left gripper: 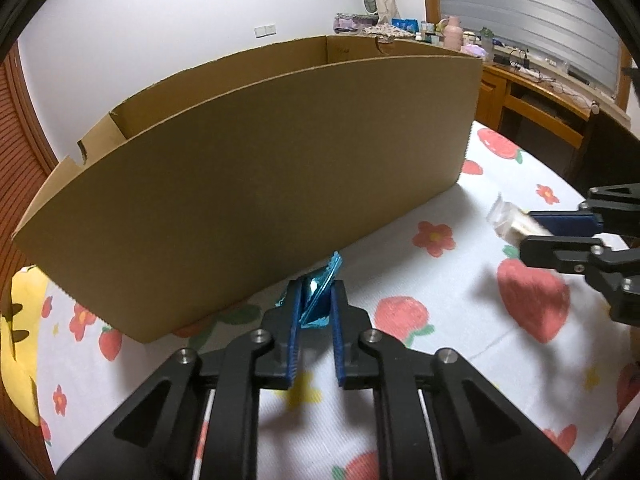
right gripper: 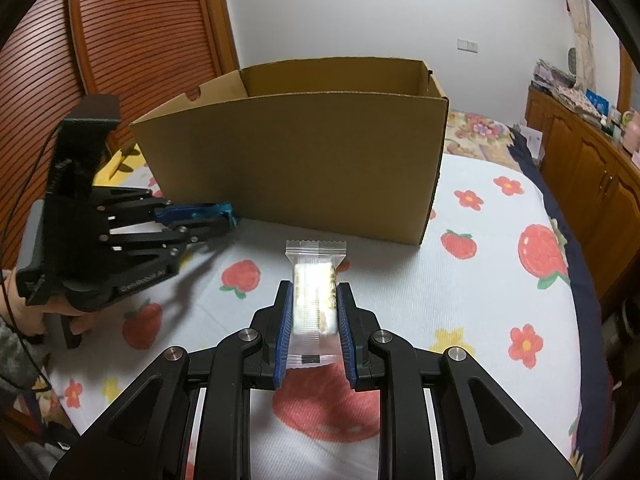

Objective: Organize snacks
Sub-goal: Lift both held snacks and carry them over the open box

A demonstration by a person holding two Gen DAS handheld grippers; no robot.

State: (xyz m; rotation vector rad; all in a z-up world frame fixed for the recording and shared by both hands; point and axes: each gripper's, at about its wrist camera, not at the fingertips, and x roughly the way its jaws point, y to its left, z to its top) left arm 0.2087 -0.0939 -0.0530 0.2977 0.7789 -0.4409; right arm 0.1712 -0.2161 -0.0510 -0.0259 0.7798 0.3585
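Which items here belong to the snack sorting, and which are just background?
In the job: blue foil snack in the left gripper; clear-wrapped snack in the right gripper; cardboard box.
Background: strawberry-print sheet, yellow cushion, cluttered wooden dresser.

Left tongs (left gripper: 316, 300): jaws nearly closed, pinching a blue foil wrapper (left gripper: 318, 298), pointing forward, held low. Right tongs (right gripper: 312, 304): jaws closed on a clear-wrapped snack bar (right gripper: 314, 292), level, pointing forward. Left hand (right gripper: 44, 312) grips its handle from below.
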